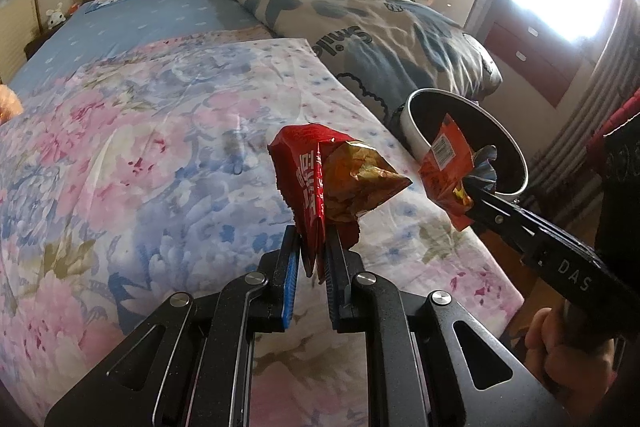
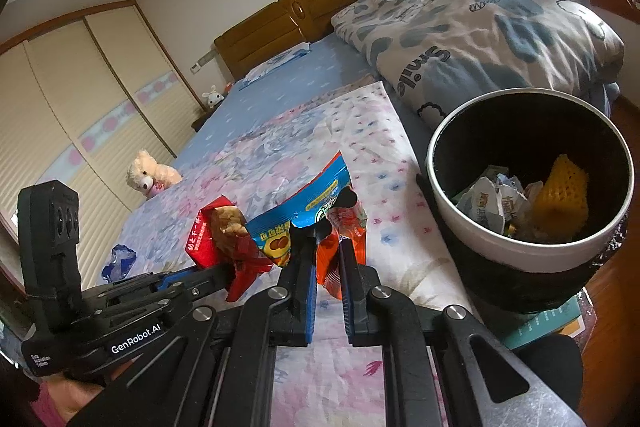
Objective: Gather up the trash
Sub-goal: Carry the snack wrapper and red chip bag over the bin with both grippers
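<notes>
Both hand-held grippers clamped trash for binning: left hand-held gripper (image 1: 312,259) on a crumpled red foil snack wrapper (image 1: 320,179), right hand-held gripper (image 2: 328,259) on an orange plastic wrapper (image 2: 340,247), near the white-rimmed black bin (image 2: 532,251).

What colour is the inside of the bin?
Black inside, with a white rim: the bin shows best in the right wrist view.

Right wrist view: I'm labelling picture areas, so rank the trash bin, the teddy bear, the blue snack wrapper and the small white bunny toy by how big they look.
1. trash bin, also nearest the camera
2. blue snack wrapper
3. teddy bear, farther back, so true size is unsure
4. white bunny toy, farthest back
</notes>
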### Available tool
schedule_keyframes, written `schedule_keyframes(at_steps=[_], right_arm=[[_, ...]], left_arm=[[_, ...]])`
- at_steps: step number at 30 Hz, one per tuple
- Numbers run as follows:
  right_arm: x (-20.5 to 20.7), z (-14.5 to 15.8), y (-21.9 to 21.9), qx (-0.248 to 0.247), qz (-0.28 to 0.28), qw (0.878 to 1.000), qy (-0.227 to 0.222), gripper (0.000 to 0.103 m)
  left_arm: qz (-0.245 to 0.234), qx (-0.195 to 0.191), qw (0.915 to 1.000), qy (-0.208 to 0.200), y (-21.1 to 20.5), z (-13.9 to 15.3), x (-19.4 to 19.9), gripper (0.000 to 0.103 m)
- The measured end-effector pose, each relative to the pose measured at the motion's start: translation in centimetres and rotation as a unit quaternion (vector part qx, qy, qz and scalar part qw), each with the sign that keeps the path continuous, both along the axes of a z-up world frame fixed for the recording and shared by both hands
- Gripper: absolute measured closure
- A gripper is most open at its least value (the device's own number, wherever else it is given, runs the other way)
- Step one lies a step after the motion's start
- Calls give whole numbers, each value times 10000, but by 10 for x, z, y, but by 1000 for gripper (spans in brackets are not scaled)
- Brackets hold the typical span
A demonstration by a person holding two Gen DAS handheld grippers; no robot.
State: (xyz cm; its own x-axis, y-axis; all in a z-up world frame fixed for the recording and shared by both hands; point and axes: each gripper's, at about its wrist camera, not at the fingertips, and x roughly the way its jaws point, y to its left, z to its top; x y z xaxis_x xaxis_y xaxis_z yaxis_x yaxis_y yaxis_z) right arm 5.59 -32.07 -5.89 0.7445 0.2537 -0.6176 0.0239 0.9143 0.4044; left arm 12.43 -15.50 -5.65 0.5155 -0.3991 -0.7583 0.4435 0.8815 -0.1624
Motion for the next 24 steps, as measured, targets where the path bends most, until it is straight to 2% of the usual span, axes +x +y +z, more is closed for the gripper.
schedule_keyframes(at_steps=[24], right_arm=[[-14, 12, -30, -66, -276, 9996, -67, 93]], left_arm=[[-407, 93, 9991, -110, -39, 8, -2, 92]])
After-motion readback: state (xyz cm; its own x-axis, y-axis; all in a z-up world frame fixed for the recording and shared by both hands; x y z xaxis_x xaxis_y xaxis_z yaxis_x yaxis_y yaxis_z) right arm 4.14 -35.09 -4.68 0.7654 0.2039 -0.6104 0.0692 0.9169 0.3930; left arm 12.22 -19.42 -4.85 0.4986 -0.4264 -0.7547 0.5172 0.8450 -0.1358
